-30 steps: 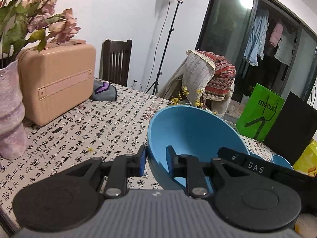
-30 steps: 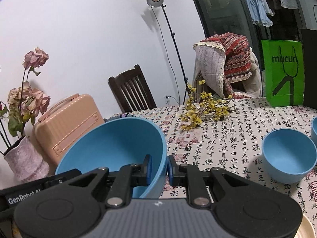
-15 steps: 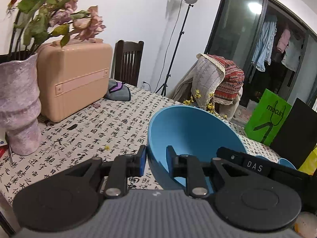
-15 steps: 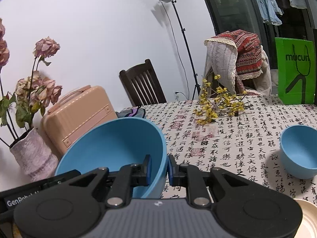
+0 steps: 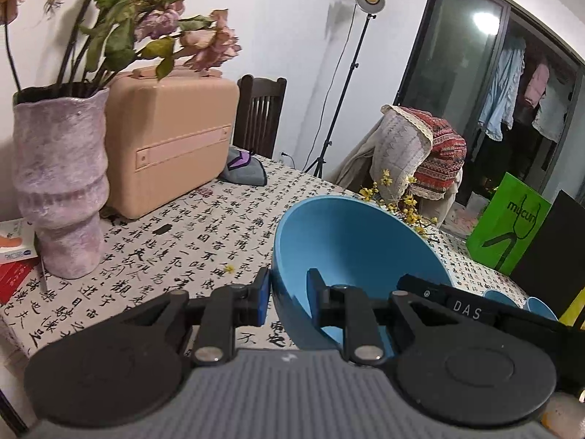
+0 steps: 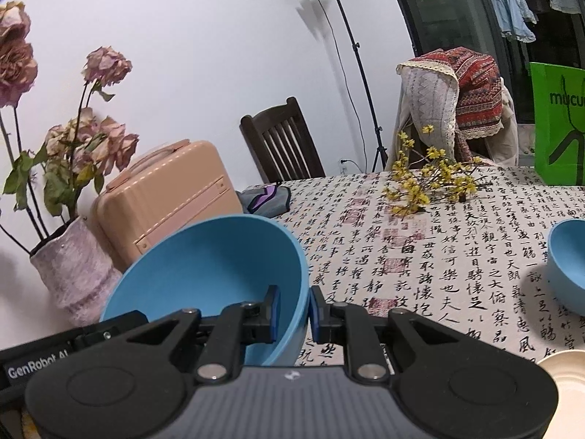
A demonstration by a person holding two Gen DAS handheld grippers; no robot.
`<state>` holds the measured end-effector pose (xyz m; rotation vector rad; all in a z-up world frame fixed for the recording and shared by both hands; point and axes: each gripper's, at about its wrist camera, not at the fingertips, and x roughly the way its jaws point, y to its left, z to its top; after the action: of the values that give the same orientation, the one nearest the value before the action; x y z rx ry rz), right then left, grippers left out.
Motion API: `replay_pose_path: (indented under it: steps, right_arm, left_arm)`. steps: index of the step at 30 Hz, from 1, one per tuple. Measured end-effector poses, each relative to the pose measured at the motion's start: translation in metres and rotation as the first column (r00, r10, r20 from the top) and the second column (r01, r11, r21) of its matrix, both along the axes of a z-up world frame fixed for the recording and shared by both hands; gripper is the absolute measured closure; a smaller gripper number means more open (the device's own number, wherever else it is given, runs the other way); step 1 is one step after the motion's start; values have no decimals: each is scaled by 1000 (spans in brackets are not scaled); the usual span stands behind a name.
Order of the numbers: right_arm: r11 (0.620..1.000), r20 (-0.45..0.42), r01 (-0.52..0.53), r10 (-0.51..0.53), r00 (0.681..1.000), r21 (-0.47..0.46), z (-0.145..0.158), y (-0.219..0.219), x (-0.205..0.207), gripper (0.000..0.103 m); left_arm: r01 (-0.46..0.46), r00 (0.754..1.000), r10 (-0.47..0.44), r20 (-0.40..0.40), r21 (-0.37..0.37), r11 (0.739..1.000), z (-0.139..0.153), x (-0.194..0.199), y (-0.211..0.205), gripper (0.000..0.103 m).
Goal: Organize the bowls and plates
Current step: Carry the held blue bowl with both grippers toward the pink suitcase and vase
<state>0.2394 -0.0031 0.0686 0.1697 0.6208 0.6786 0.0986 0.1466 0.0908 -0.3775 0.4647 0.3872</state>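
Observation:
A large blue bowl (image 5: 351, 241) hangs tilted above the table, held from both sides. My left gripper (image 5: 289, 292) is shut on its left rim, one pad outside and one inside. My right gripper (image 6: 294, 311) is shut on the opposite rim of the large blue bowl (image 6: 215, 259) in the same way. A smaller blue bowl (image 6: 568, 259) stands on the tablecloth at the right edge of the right wrist view. Two small blue bowls (image 5: 519, 301) peek out behind the right gripper's body in the left wrist view. A cream plate (image 6: 565, 384) lies at the lower right.
A purple vase (image 5: 60, 183) with dried flowers and a peach case (image 5: 172, 139) stand at the table's left. A grey-purple pouch (image 5: 245, 170), yellow flower sprigs (image 6: 427, 179) and a green bag (image 5: 506, 226) sit farther back. The table (image 5: 204, 226) wears a calligraphy cloth. Chairs and a lamp stand lie beyond.
Both grippers have carried the large bowl to the left along the table; the vase and peach case have come nearer and shifted right in view. Both grips are unchanged.

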Motion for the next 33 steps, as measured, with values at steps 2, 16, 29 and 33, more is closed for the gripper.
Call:
replay_pose_path:
  steps: [2, 16, 29, 33]
  right_arm:
    - [1000, -2, -5, 5, 1000, -3, -2, 4, -2, 87]
    - [999, -21, -45, 44, 999, -22, -16, 36, -13, 87]
    - [996, -37, -75, 73, 997, -42, -30, 56, -22, 87]
    - [995, -37, -85, 83, 996, -53, -33, 63, -25, 87]
  left_arm:
    - [-4, 1000, 4, -3, -4, 1000, -2, -3, 4, 82]
    - [-40, 999, 39, -14, -2, 999, -15, -21, 26, 82]
    - [-58, 998, 57, -36, -19, 998, -32, -31, 45, 82]
    - [-64, 997, 63, -42, -26, 998, -37, -36, 50, 82]
